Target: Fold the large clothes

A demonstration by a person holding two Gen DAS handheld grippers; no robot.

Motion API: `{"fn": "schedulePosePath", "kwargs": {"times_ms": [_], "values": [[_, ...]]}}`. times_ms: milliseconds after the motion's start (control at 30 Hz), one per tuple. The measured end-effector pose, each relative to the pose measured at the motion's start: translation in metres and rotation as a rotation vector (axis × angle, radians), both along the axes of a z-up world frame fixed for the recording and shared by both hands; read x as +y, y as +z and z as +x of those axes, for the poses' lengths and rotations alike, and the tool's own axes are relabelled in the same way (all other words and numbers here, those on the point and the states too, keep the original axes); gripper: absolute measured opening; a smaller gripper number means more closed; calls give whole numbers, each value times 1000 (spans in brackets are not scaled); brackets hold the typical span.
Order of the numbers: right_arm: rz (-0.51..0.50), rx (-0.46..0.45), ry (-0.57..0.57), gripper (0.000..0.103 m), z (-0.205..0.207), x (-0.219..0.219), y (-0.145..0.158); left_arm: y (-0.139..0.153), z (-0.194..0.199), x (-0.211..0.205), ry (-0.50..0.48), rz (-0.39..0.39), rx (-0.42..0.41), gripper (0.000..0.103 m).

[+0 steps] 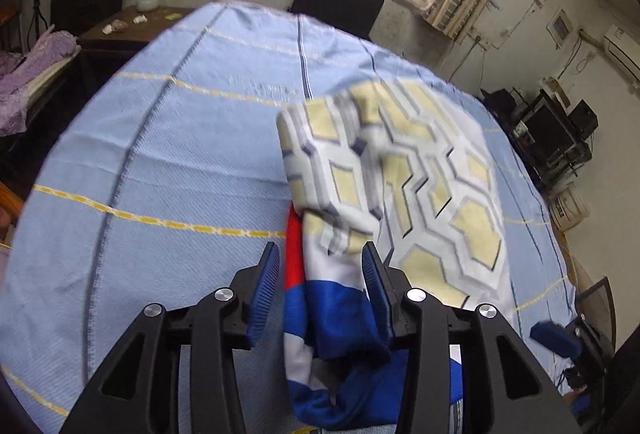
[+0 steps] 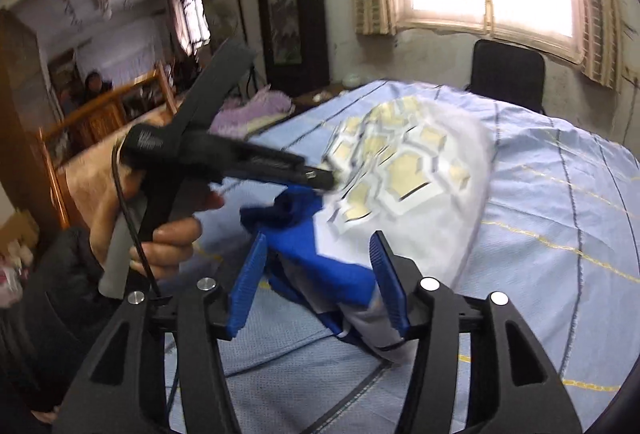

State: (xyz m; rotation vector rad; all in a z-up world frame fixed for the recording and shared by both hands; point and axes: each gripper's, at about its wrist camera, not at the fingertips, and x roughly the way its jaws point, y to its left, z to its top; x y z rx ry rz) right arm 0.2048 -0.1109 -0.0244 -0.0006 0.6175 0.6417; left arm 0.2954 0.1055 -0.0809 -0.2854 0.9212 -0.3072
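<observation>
The garment (image 1: pixel 420 170), white with a yellow hexagon print and blue and red bands, lies right of centre in the left wrist view on a blue striped bedsheet (image 1: pixel 160 154). Its far part looks laid over into a rough panel, but the near end is bunched and rumpled, so I judge the fold only partly done.

The left gripper (image 1: pixel 320 266) has its fingers spread, with the blue hem lying loose between them; the pads do not seem to press it. In the right wrist view the right gripper (image 2: pixel 318 254) is likewise spread over the blue band at lower centre, cloth between but not pinched.

The bunched near end needs flattening and at least one more fold before the piece is a tidy stack.
</observation>
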Motion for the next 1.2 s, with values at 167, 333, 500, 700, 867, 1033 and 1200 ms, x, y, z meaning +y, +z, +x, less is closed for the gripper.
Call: {"fn": "schedulePosePath", "kwargs": {"times_ms": [167, 333, 500, 700, 867, 1033, 1200], "values": [[30, 15, -135, 37, 12, -29, 5, 30, -17, 6, 51, 4, -133, 44], [-36, 24, -192, 27, 60, -15, 20, 35, -18, -37, -62, 39, -159, 44], [-75, 69, -220, 27, 115, 6, 8, 4, -7, -67, -101, 157, -94, 44], [-218, 75, -231, 29, 153, 20, -39, -22, 15, -66, -104, 132, 13, 47], [-156, 90, -231, 29, 153, 11, -43, -23, 18, -66, -104, 138, 18, 48], [-168, 78, -235, 29, 150, 13, -41, -22, 19, -68, -101, 138, 14, 48], [-163, 79, -236, 30, 148, 12, -41, -22, 18, -66, -99, 138, 10, 48]]}}
